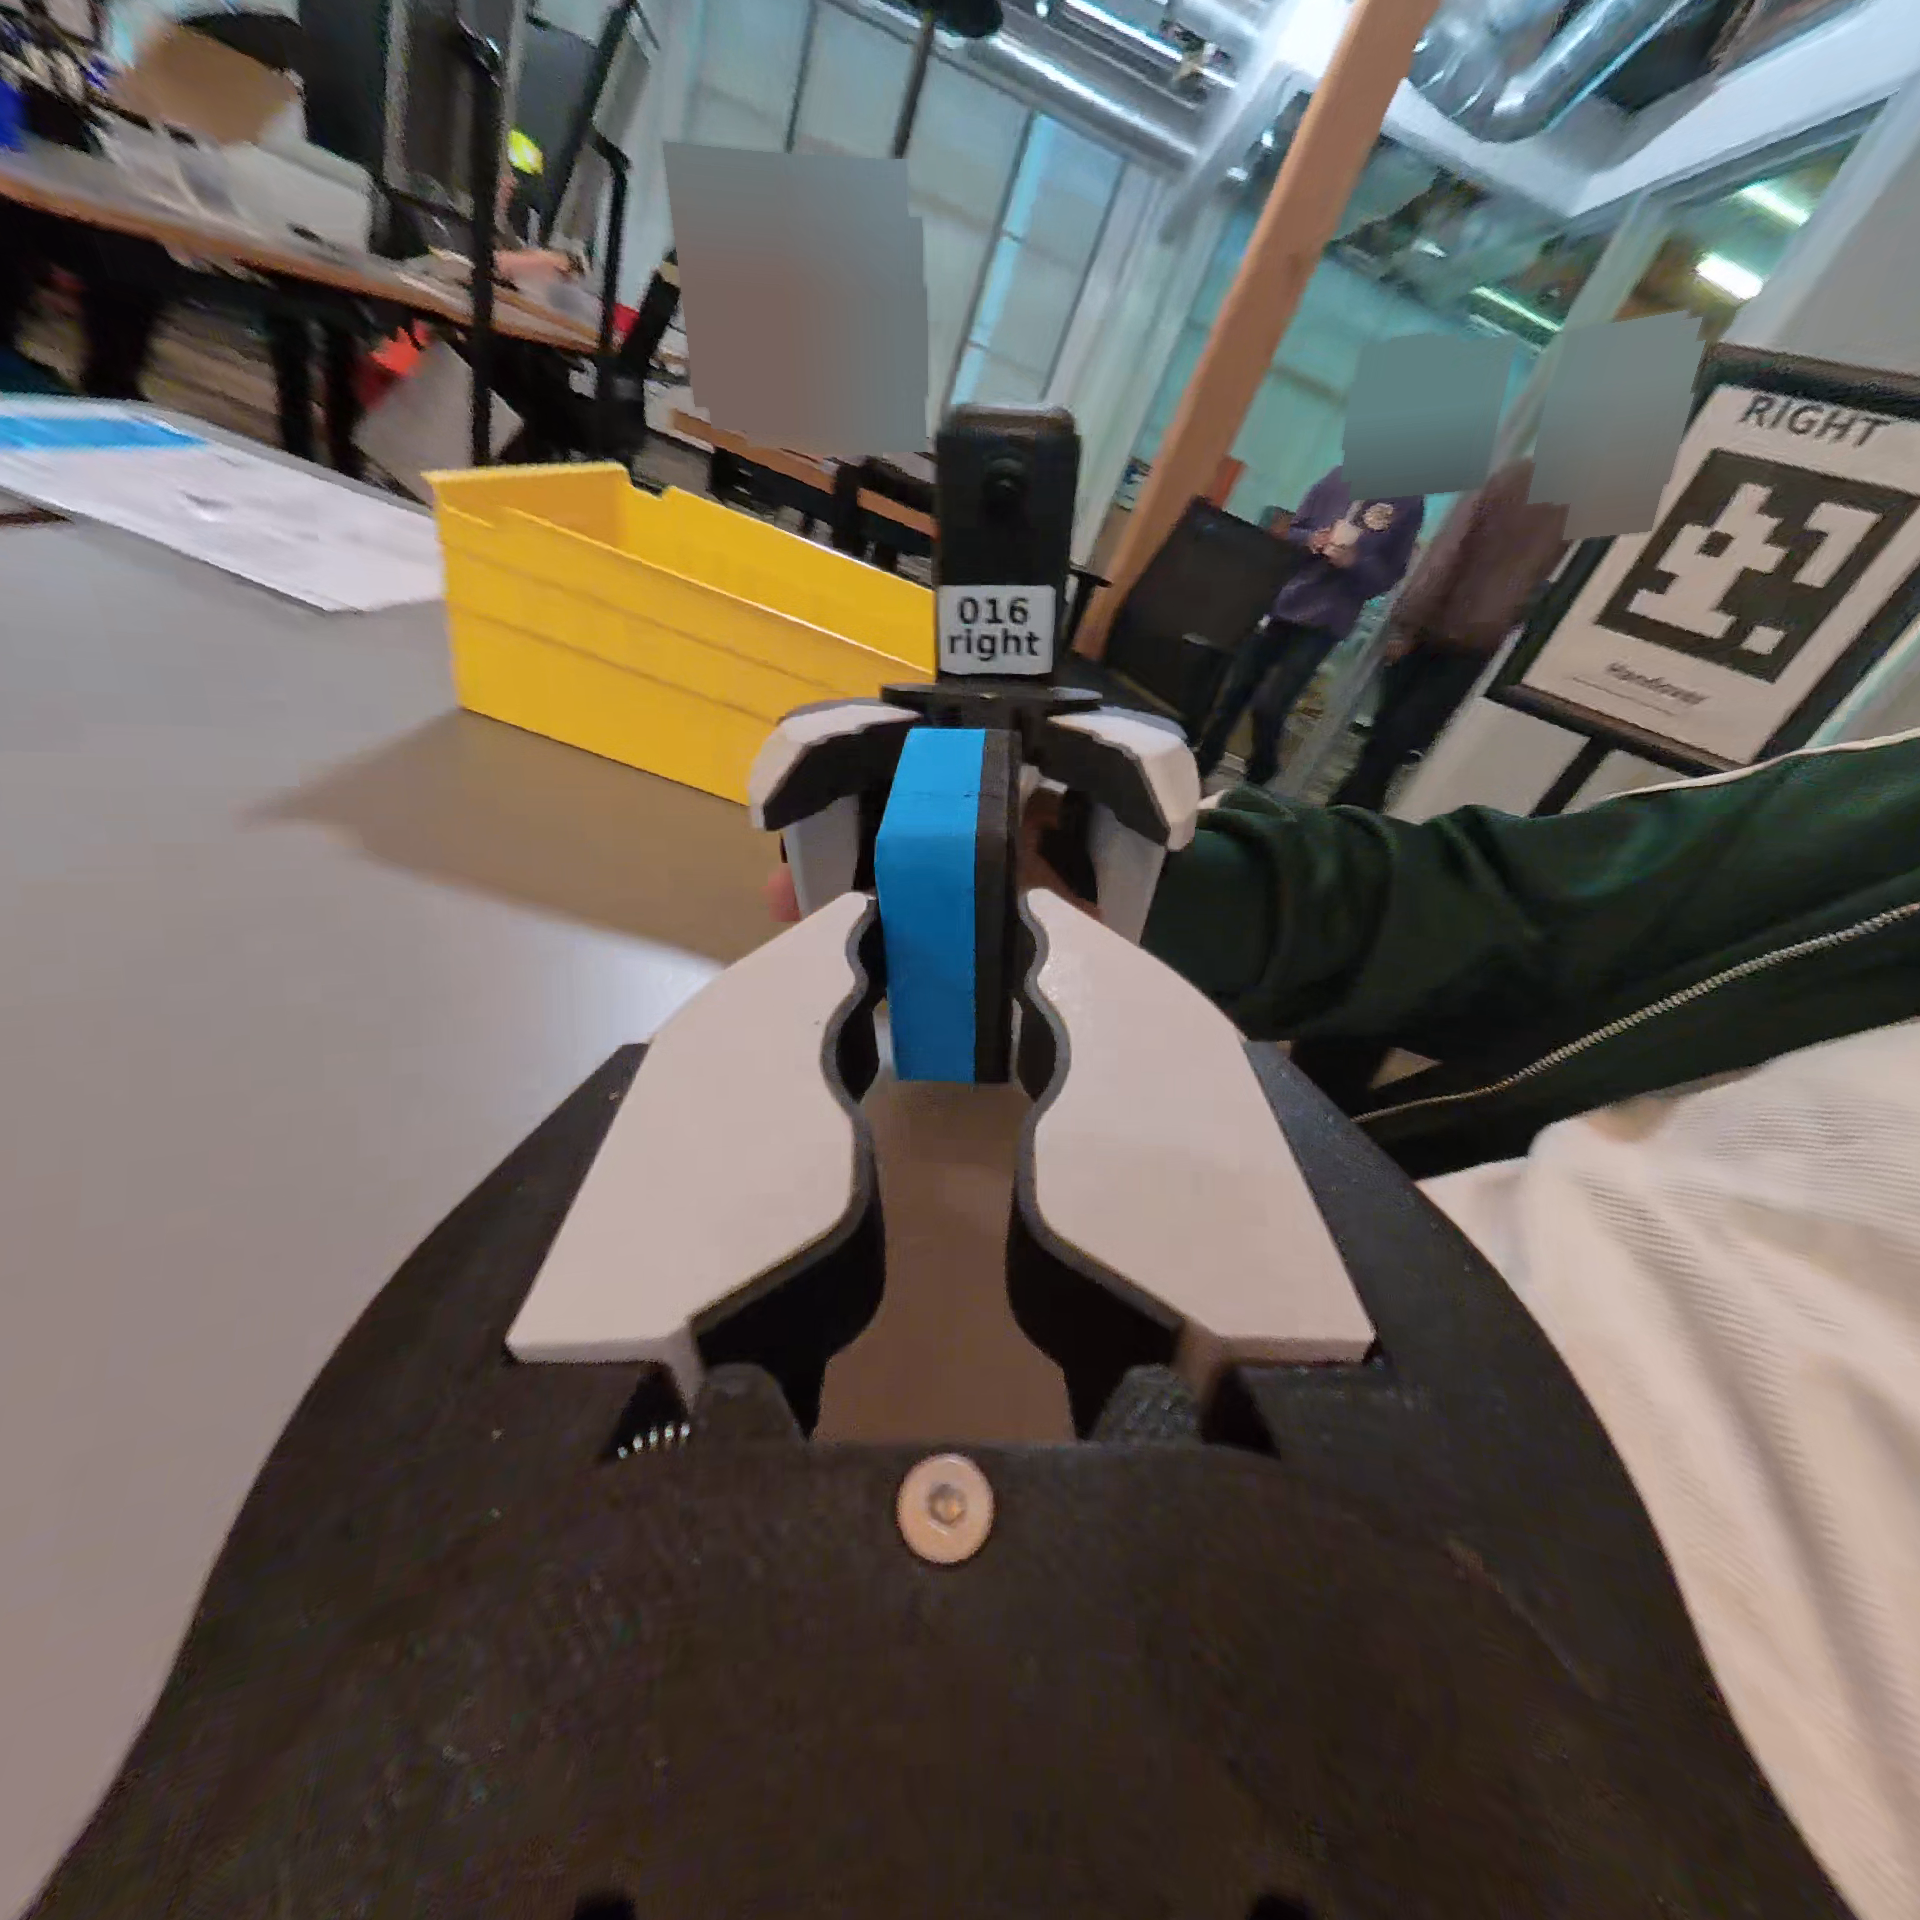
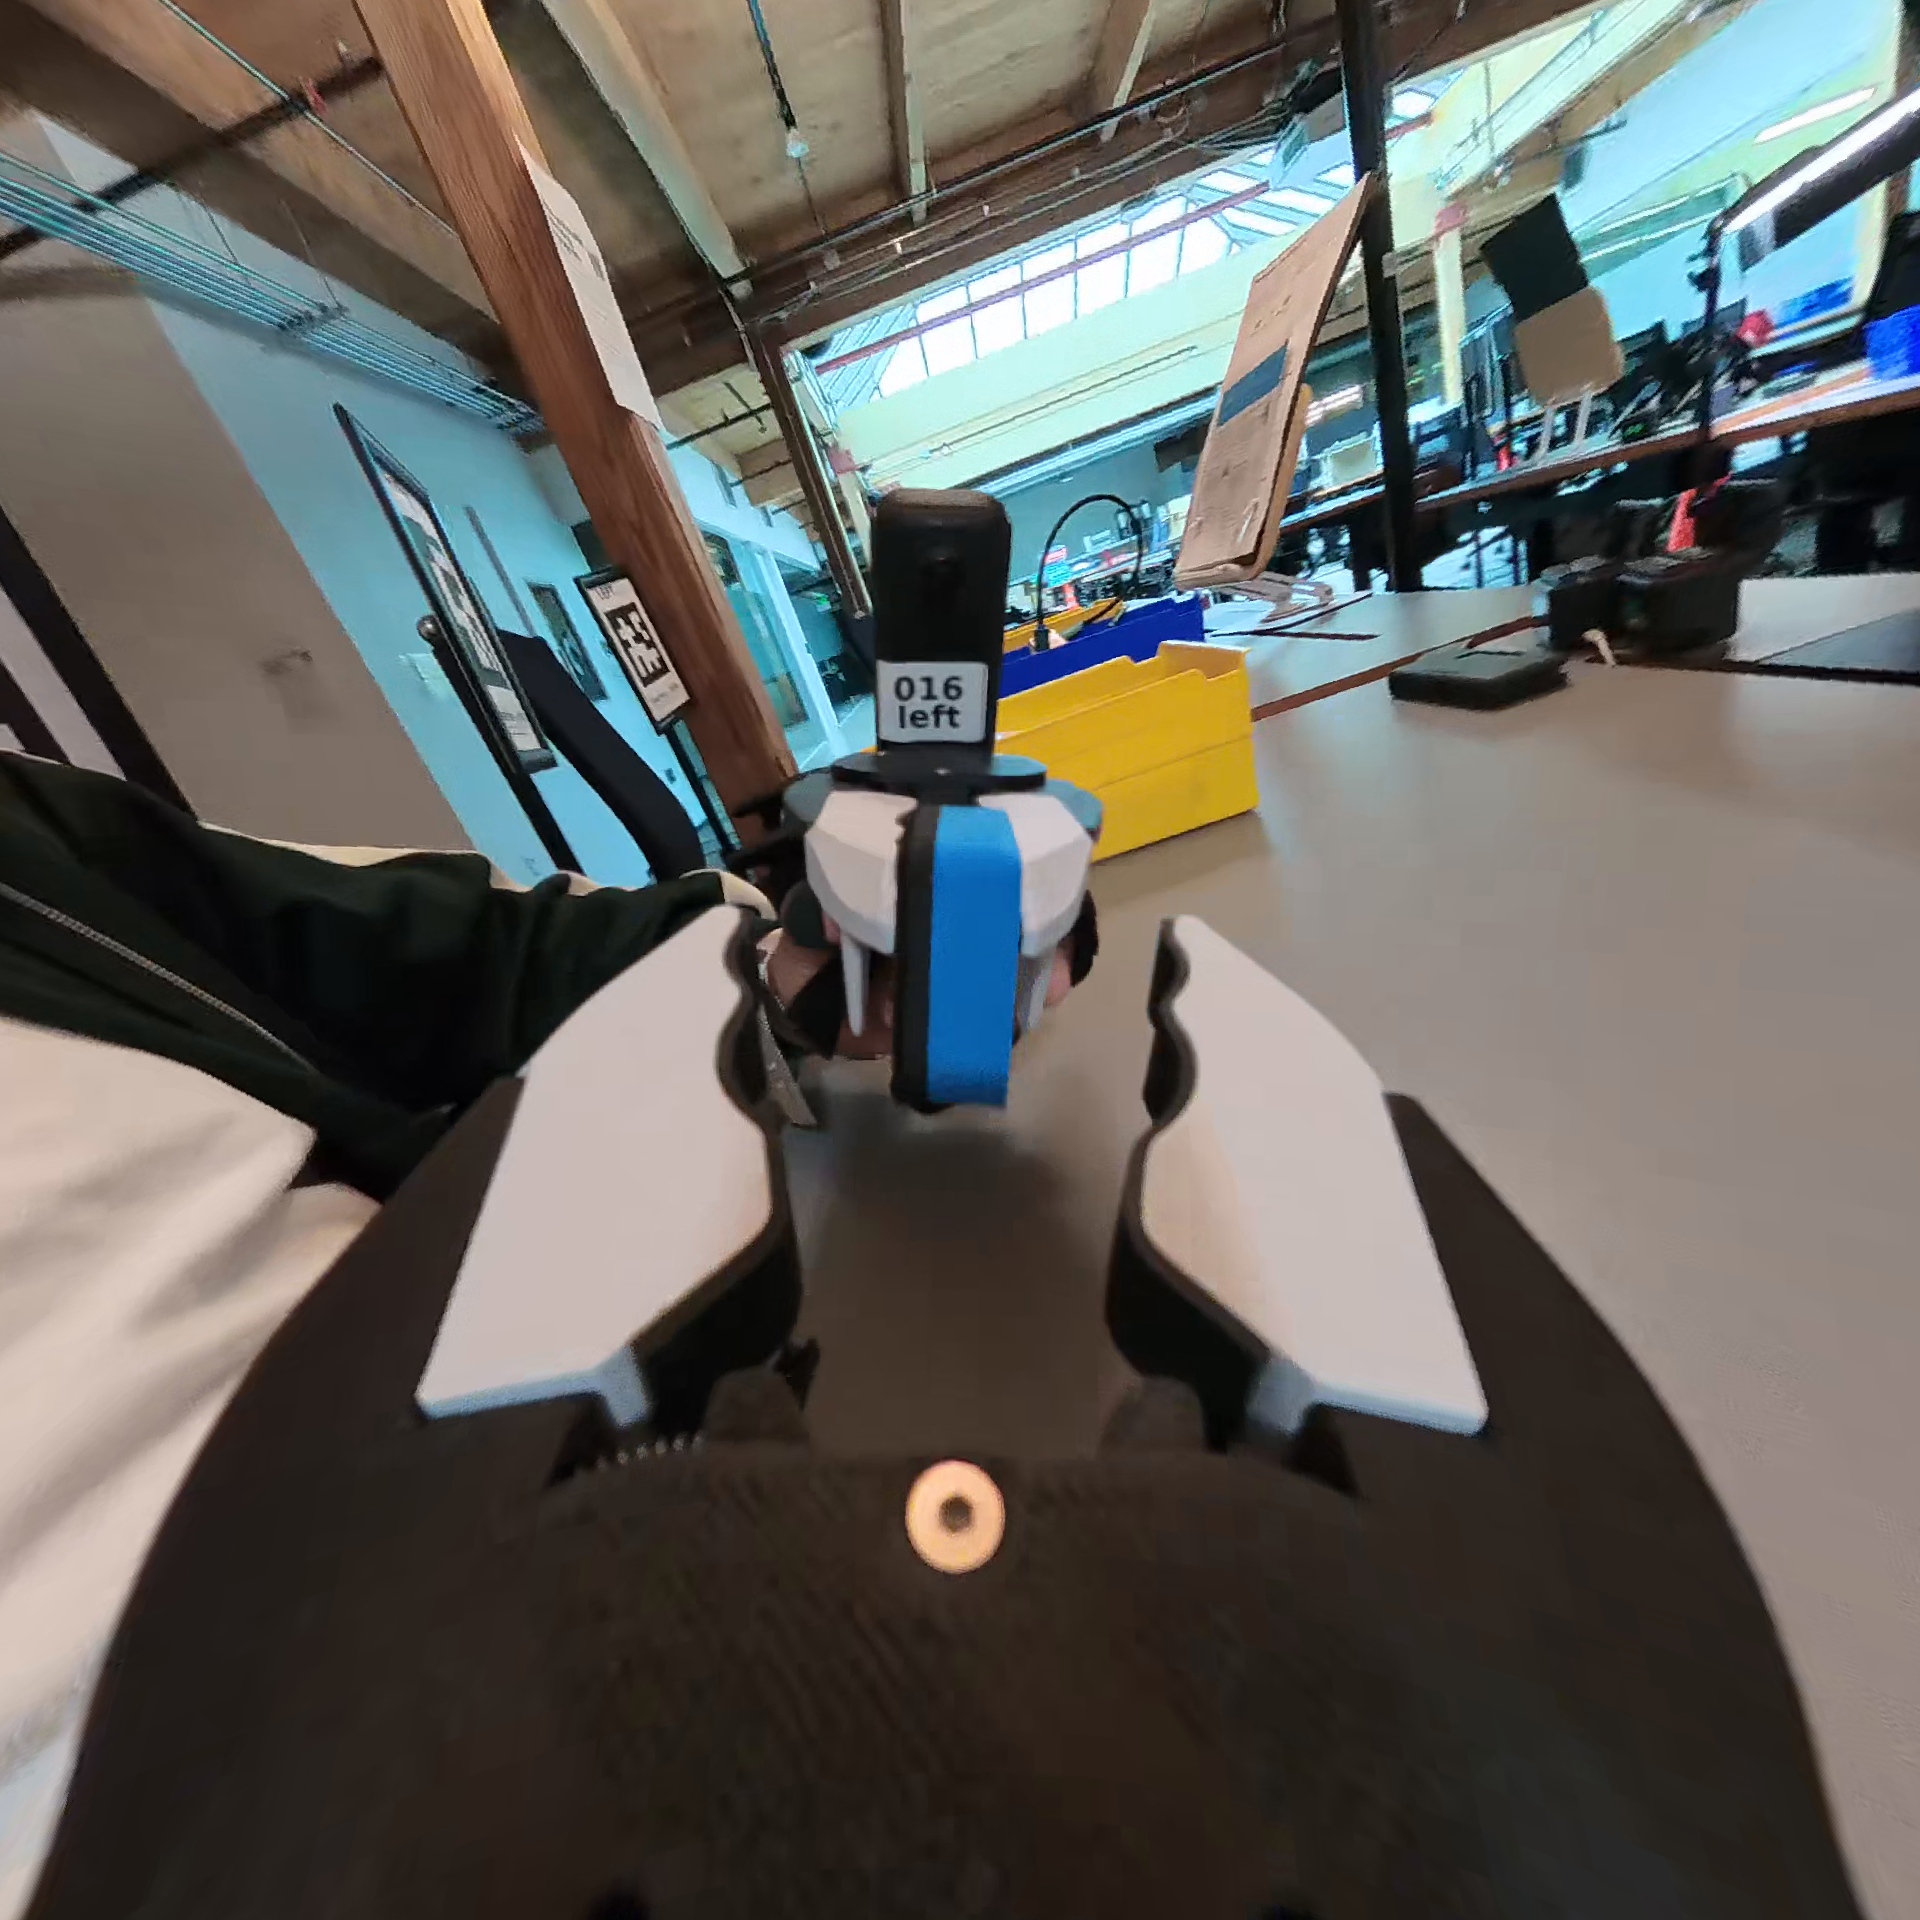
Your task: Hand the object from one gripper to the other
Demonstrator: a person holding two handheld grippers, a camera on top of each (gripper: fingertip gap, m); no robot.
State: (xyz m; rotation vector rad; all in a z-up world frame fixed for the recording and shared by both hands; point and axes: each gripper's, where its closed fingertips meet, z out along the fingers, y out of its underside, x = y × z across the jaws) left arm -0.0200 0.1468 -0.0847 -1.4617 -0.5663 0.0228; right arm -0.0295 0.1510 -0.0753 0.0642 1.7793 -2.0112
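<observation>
1. One object is in play: a flat, upright slab with a bright blue foam face and a black backing layer (image 1: 940, 914). It is held in the air above the grey bench top (image 1: 260, 987), between the two grippers.
2. There are two grippers, each with two white-topped fingers on a black body and a black camera on a post above.
3. The left gripper (image 1: 943, 971) is clenched on the blue-and-black slab: in its own wrist view both wavy fingertips press against the slab's lower end, one on the blue face and one on the black.
4. The right gripper (image 2: 951, 1013) is released. In the right wrist view its fingers stand wide apart, and the slab (image 2: 966, 956) hangs in the gap without touching either one.
5. The two grippers face each other nose to nose, roughly level, with the slab standing on edge between them.
6. A dark green sleeve with a zip (image 1: 1507, 914) reaches in from the side behind each gripper, and a hand (image 2: 831, 987) wraps the left gripper's grip.
7. One yellow plastic open bin (image 1: 644, 613) rests on the bench beyond the grippers, toward its far edge.
8. One blue bin (image 2: 1101, 639) sits just behind the yellow one.
</observation>
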